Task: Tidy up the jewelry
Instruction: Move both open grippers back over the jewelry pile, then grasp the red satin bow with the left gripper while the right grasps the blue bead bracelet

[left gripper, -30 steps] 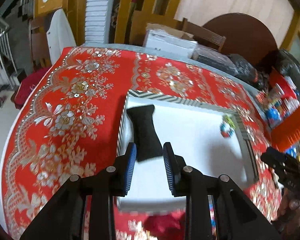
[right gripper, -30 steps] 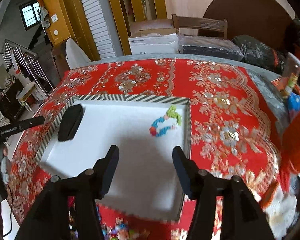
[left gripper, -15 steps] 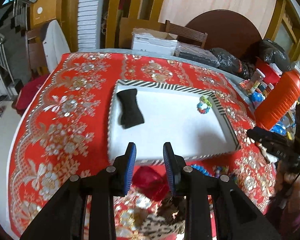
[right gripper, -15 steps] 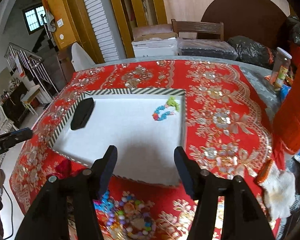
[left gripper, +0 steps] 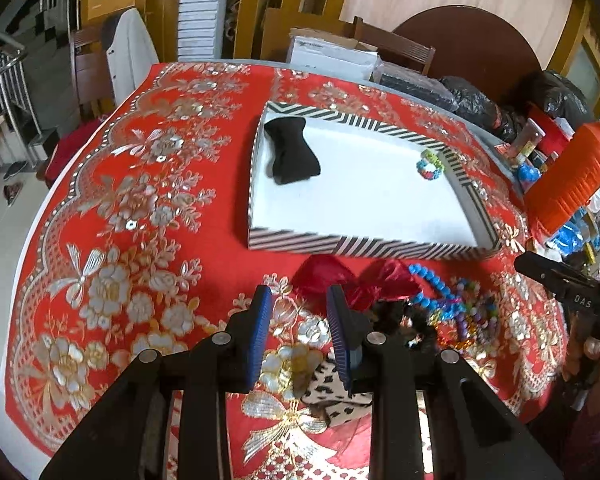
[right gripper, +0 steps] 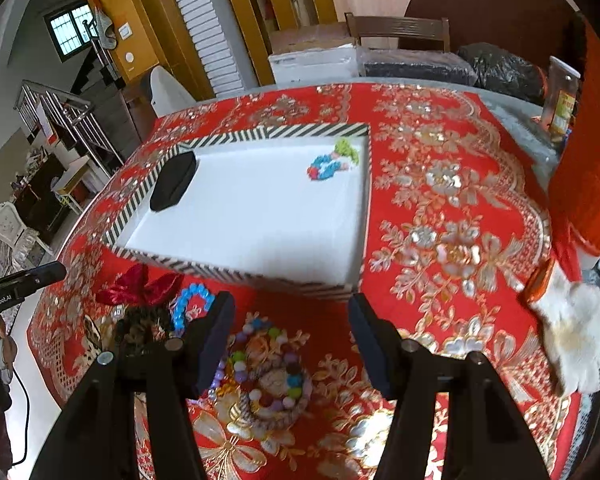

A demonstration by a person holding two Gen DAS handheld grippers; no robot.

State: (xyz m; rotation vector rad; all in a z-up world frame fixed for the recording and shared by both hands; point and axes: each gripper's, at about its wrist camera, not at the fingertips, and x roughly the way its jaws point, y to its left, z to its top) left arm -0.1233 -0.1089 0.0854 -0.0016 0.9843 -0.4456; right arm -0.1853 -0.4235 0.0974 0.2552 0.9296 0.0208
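A shallow white tray with a black-and-white striped rim (left gripper: 364, 246) (right gripper: 260, 276) lies on the red tablecloth. Inside it lie a black cushion (left gripper: 292, 152) (right gripper: 172, 184) and a colourful bead bracelet (left gripper: 430, 164) (right gripper: 332, 164). In front of the tray lies a heap: a red bow (left gripper: 328, 276) (right gripper: 140, 284), a blue bead bracelet (left gripper: 432, 284) (right gripper: 192, 304), multicoloured bead bracelets (left gripper: 464, 316) (right gripper: 264, 372) and a leopard-print scrunchie (left gripper: 332, 392). My left gripper (left gripper: 298, 312) hovers open, narrowly, over the heap's left end. My right gripper (right gripper: 292, 320) stands wide open above the multicoloured bracelets. Neither holds anything.
An orange container (left gripper: 572, 176) (right gripper: 592, 160) stands at the table's right side among bottles and packets. A white cloth (right gripper: 572, 328) lies near the right edge. Boxes and black bags sit beyond the far edge. A hand holds each gripper.
Both grippers have drawn back from over the tray toward the near edge of the table, so the heap of jewelry now shows under them. Jaw widths look unchanged.
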